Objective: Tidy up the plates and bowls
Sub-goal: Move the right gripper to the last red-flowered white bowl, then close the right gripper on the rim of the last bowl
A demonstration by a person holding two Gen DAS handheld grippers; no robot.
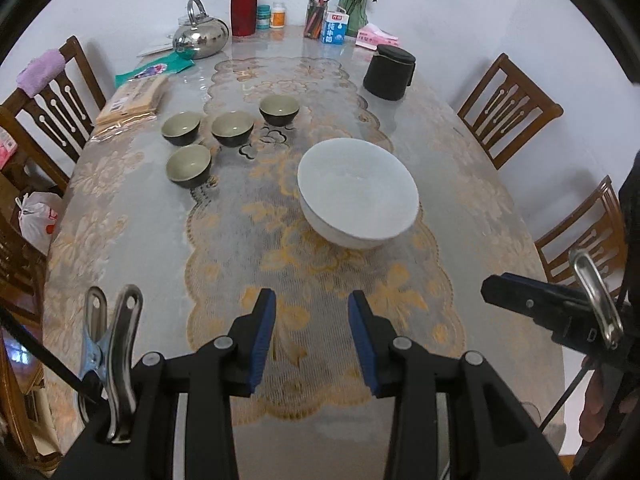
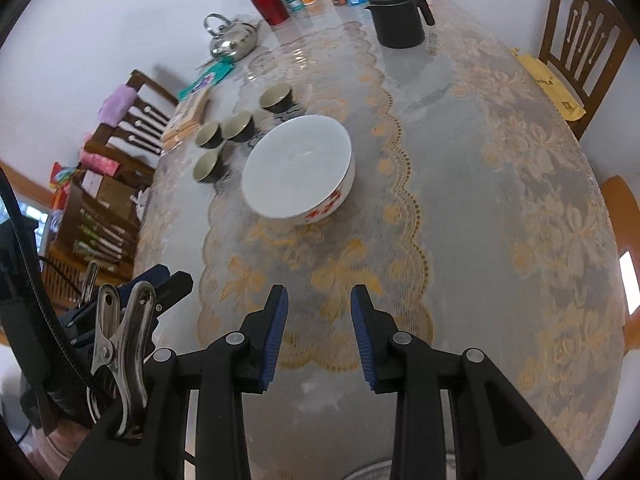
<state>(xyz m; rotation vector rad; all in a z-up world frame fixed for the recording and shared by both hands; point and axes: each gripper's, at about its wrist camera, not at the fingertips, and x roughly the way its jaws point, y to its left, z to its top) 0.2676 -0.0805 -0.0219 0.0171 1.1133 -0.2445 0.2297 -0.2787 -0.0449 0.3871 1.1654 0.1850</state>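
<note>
Hovering over the near end of a lace-covered table (image 1: 132,216), the left gripper (image 1: 311,320) and right gripper (image 2: 319,316) are both standing with fingers apart and holding nothing, each pointing toward the dishes as if lining up a first pick. Sitting just beyond them at the middle of the cloth is a large white bowl (image 1: 358,192) (red flowers are showing on its side in the right view). Past it and to the left, four small dark bowls (image 1: 191,164) (image 1: 181,129) (image 1: 233,127) (image 1: 279,109) are clustering close together, apparently loose and waiting to be gathered or stacked. A steel kettle (image 1: 201,38), a red bottle (image 1: 243,4) and a black jug (image 1: 389,70) are lining the far end, well apart from the bowls.
</note>
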